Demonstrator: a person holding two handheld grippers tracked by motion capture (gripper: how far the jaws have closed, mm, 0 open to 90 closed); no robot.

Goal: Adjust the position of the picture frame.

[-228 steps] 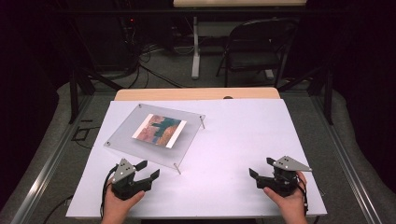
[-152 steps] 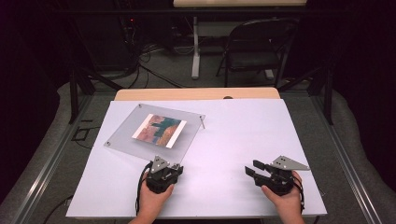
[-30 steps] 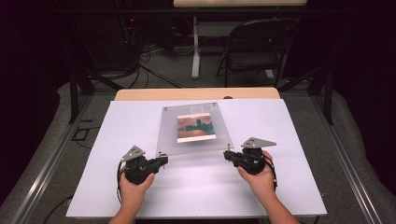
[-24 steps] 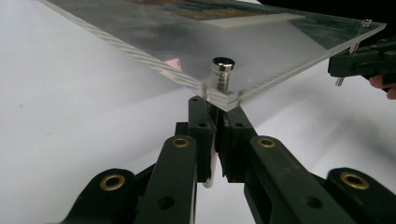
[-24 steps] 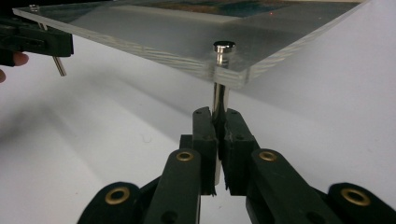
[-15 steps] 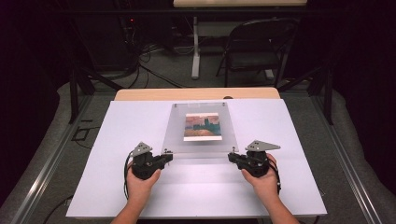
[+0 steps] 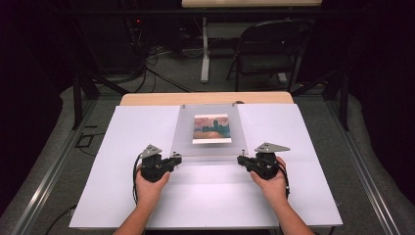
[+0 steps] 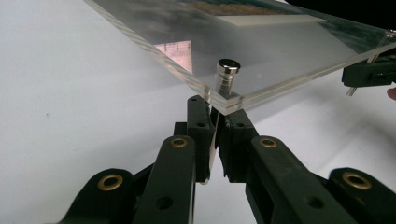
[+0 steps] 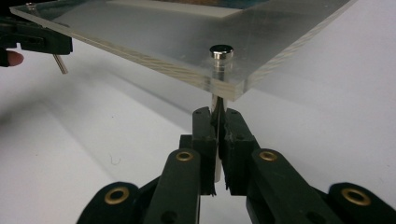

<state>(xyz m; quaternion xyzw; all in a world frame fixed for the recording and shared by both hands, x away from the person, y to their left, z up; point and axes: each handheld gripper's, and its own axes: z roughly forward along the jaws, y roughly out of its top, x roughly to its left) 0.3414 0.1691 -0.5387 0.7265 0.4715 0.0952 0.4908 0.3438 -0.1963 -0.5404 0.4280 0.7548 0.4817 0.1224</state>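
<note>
While the acrylic frame [image 7: 208, 131] tilts above the white worktop [image 7: 122, 137], each claw — left [image 7: 177, 157], right [image 7: 240, 160] — clamps a near-corner metal leg.

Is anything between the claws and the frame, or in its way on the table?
Nothing visible. The left claw is shut on the metal leg under one near corner of the frame, and the right claw is shut on the leg under the other. The white table around the frame shows no other object.

dark lab or studio, black curtains, floor cables [image 7: 161, 66], folding chair [image 7: 266, 49], white table [image 7: 303, 132]
</note>
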